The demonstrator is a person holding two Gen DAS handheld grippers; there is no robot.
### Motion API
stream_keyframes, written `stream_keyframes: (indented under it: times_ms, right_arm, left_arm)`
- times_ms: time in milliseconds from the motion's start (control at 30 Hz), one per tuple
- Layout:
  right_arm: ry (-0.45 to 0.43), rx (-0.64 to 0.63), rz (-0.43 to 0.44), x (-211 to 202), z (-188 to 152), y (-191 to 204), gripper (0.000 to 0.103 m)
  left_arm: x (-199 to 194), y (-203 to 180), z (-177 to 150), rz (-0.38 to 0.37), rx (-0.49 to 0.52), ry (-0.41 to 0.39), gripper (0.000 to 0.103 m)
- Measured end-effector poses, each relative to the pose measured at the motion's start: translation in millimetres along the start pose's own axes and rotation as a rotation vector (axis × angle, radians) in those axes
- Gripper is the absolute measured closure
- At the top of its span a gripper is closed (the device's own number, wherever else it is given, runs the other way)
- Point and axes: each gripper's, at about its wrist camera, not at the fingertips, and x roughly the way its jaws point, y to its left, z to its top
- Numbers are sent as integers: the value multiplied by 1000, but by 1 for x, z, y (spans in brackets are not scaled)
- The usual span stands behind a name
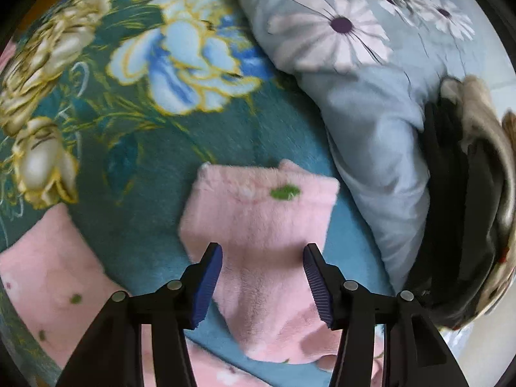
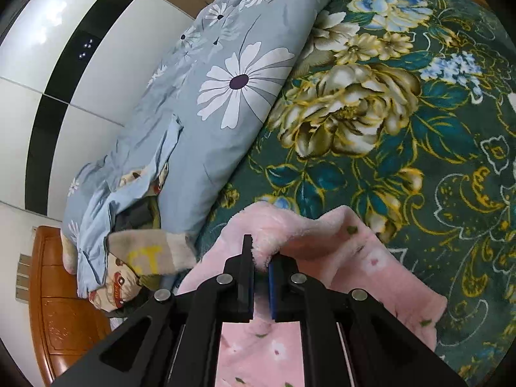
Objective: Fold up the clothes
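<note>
A fluffy pink garment (image 1: pixel 258 225) with small green and white spots lies on a teal floral blanket (image 1: pixel 135 167). In the left wrist view my left gripper (image 1: pixel 262 258) is open, its blue pads either side of a narrow pink part, just above it. Another pink part (image 1: pixel 48 274) lies at the lower left. In the right wrist view my right gripper (image 2: pixel 261 258) is shut on a bunched fold of the same pink garment (image 2: pixel 338 258), lifting its edge off the blanket (image 2: pixel 403 161).
A rolled light-blue quilt with white daisies (image 1: pixel 354 74) (image 2: pixel 206 96) lies along one side of the bed. Dark and beige clothes (image 1: pixel 467 193) (image 2: pixel 145 254) are piled by it. A wooden bed frame (image 2: pixel 54 306) and a white wardrobe (image 2: pixel 64 48) stand beyond.
</note>
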Motion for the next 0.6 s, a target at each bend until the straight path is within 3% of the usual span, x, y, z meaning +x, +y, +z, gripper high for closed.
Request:
stream_keyframes:
  times_ms: [33,100,167,333,400,467,500,533,600]
  right_arm:
    - [-1,-4,-7,-1,-1,2,96]
    - [-8,-15,-23,-4,-2,7,96]
    - [-32,-25,-44,-10,0,13,96]
    - [-120,-12,-8,-40,12,23,96]
    - [-148,-17,10,-50,14,25,96]
    - [-130,-31,-27,-47,10,22,96]
    - [-112,-36,-52,-42,7,18,96]
    - [-89,-31,-77,-35,3,13,96]
    - [-44,-11,-109,-22,-6,1,96]
  left_arm:
    - [1,-3,-2,11,30,-9,79]
    - [2,-8,-5,27,86,-19,92]
    - [-6,-15,-1,-53,118,-25,95]
    - [-97,-32,23,-468,268,-193,95]
    - [-122,-21,26,-523,317,-244,95]
    - [-120,1,29,-506,321,-256,92]
    - [-106,18,31,-462,294,-238,91]
    - [-83,37,31,-392,237,-196,91]
    - [-26,83,28,-229,55,-32,90]
